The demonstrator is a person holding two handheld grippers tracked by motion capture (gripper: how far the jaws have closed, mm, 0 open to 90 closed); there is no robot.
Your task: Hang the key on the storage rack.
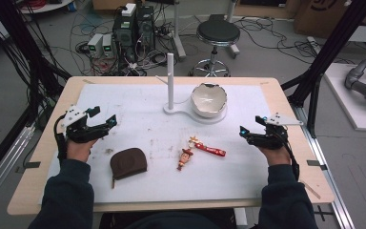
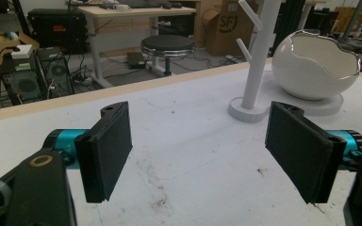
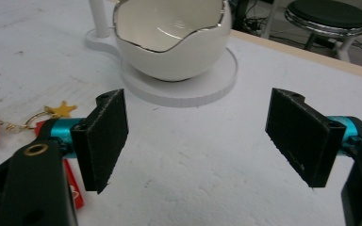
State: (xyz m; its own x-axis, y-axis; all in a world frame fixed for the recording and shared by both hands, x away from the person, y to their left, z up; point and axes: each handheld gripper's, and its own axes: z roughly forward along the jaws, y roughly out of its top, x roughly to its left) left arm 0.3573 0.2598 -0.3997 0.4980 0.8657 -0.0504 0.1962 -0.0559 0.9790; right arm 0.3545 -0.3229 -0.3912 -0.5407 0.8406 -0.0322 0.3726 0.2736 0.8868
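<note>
White table [image 1: 138, 102], eggshell bowl [image 1: 209, 99] empty, brown pouch [image 1: 128, 162] closed, both tongs wide.

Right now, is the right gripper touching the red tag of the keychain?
Apart. The high view shows bare white mat between the right gripper and the red tag; its jaws stand open with nothing between them.

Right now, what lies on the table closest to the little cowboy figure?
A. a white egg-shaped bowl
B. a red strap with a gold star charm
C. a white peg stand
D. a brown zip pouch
B: in the high view the red strap with its gold star charm lies right beside the cowboy figure, while the brown pouch, the bowl and the peg stand sit farther off.
</note>
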